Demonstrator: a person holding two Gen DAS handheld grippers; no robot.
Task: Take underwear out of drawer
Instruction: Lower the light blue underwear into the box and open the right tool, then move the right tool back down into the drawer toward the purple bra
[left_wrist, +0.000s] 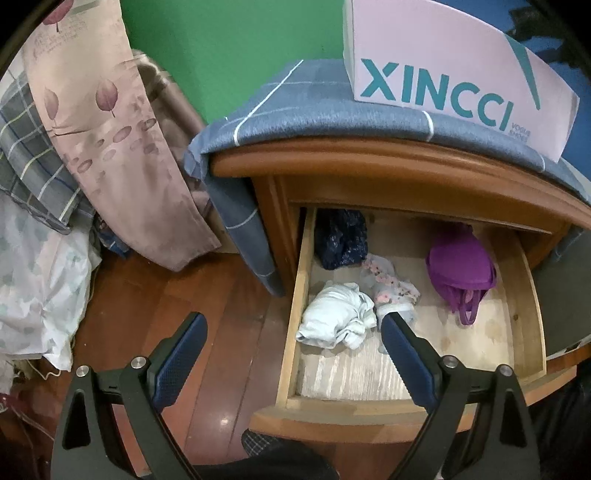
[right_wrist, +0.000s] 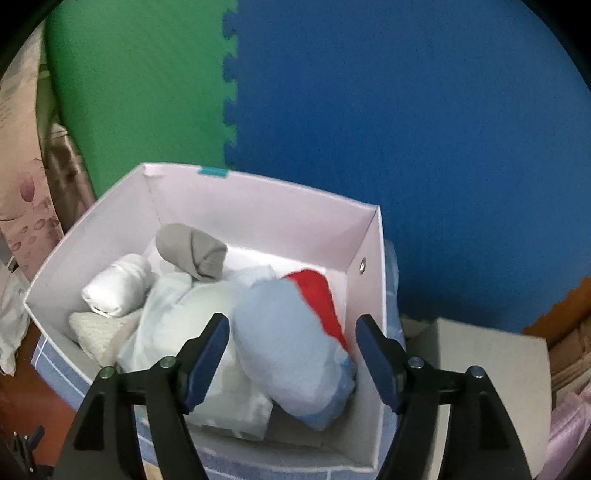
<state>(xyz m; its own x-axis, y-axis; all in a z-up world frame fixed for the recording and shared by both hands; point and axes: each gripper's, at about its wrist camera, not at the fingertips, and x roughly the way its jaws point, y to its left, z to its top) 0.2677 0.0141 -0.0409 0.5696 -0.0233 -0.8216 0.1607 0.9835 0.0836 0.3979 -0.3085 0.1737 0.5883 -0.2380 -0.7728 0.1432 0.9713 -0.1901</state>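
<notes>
**Onlooker:** Right wrist view: the right tongs (right_wrist: 291, 354) stand released above a pink box (right_wrist: 258, 206), pads clear of a pale blue bundle with red trim (right_wrist: 288, 343) lying inside.

**Listener:** Which way does it lie?

**Onlooker:** Its long axis runs from the box's far side down toward the near right corner, red end farthest.

**Listener:** And the drawer?

**Onlooker:** Left wrist view shows the left tongs (left_wrist: 291, 332) wide apart, empty, over the open drawer (left_wrist: 301, 280). A white crumpled pair (left_wrist: 336, 321) sits near its left wall.

**Listener:** Risks?

**Onlooker:** I'd guess the bundle could roll, or snag on the tongs as they lift away. In the drawer, grabbing the floral piece (left_wrist: 391, 286) touching the white one could drag both.
</notes>
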